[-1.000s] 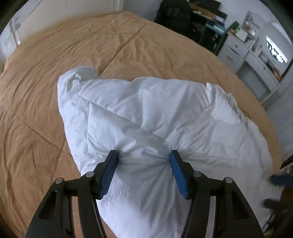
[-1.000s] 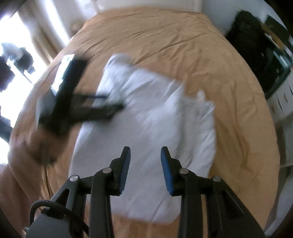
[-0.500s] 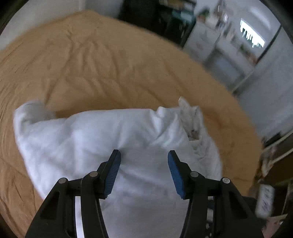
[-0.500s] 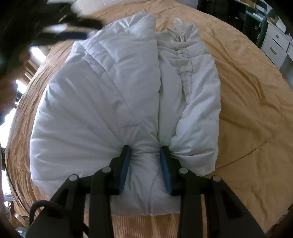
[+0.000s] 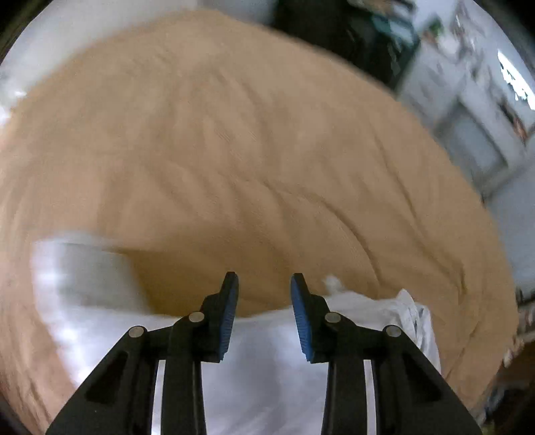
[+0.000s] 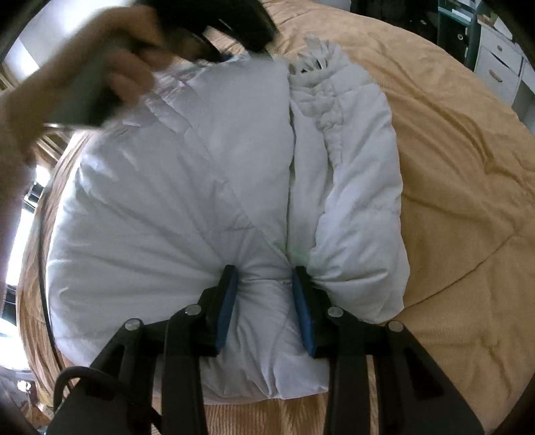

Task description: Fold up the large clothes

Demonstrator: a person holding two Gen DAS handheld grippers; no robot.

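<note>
A white puffy quilted jacket lies bunched on a tan bedspread. My right gripper presses down on the jacket's near edge, its blue pads pinching a bunch of the padded fabric between them. My left gripper is open and empty, above the jacket's far edge, pointing over bare bedspread. In the right wrist view the left gripper and the hand holding it show blurred at the upper left, over the jacket's far end.
A white chest of drawers and dark shelves with clutter stand beyond the bed's far right side. A bright window is at the left. The bed's edge runs close to me.
My left gripper has let go of the jacket, lifted and swung away over the bedspread. My right gripper came down onto the jacket's near edge and holds there.
</note>
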